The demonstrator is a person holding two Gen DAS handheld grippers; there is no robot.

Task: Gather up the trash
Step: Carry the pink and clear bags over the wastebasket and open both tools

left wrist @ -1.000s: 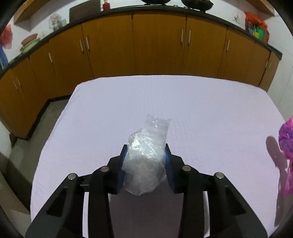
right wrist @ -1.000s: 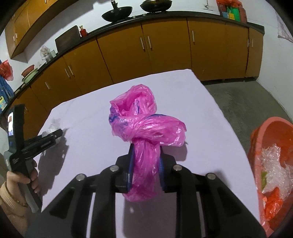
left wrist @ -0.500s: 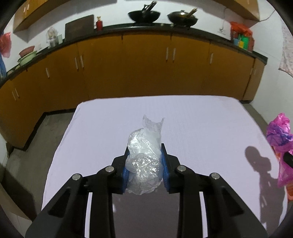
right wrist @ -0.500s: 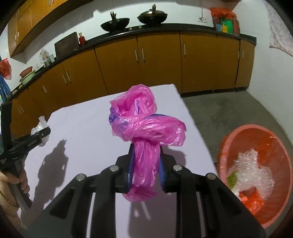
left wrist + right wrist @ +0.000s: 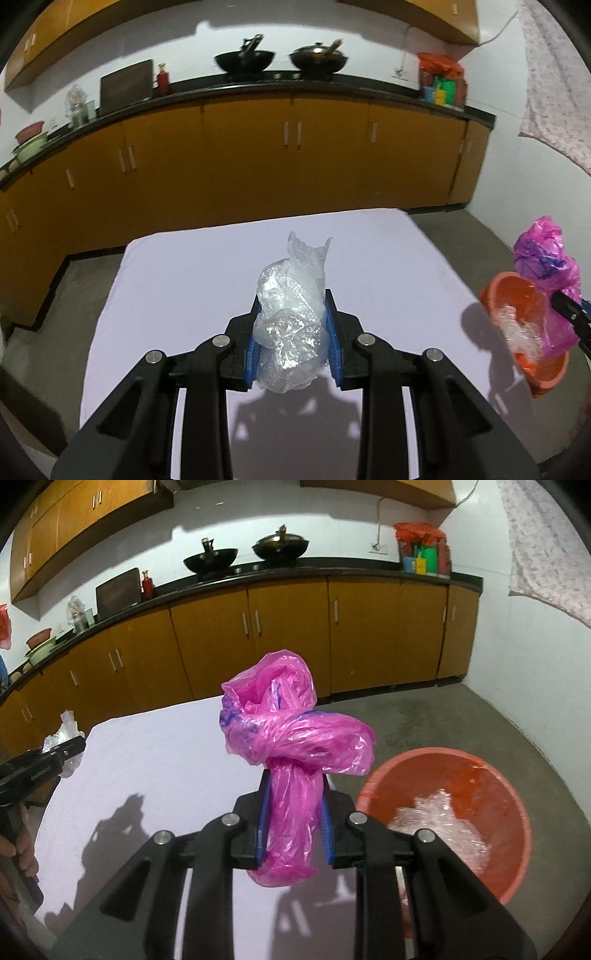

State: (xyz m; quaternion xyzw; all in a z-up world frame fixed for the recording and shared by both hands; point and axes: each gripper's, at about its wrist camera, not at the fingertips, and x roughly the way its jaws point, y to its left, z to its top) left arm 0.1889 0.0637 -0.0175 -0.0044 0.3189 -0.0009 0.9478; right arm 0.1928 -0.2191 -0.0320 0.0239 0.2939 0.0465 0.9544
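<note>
Two fisheye views look down over a kitchen, each along one handheld gripper.

Largest, filling the upper half of both frames: a curved run of orange-brown cabinets [image 5: 258, 158] under a black counter. On the counter stand two dark woks [image 5: 245, 61], side by side near the top centre.

Below it, in the lower half, is one table covered in a pale lilac cloth [image 5: 388, 266]; its surface is bare apart from shadows.

Next in size is one orange-red tub [image 5: 495, 786] on the grey floor at the lower right of the right-wrist view, just beside the table's edge. It contains crumpled clear plastic; a count of the pieces cannot be made.

There are two grippers. The left gripper [image 5: 291, 334], bottom centre of its own frame, has its blue pads narrowly spread and pinching one crumpled clear plastic bag [image 5: 291, 314], which is lifted above the cloth. The right gripper [image 5: 294, 821], bottom centre of its frame, pinches one knotted pink plastic bag [image 5: 291, 734] the same way, its pads pressed close against the bag's neck, the knot bulging above them. This pink bag hangs over the table's right edge, near the tub.

Smallest: part of one hand [image 5: 22, 849] shows at the far left edge of the right-wrist view, gripping the left tool's handle.
</note>
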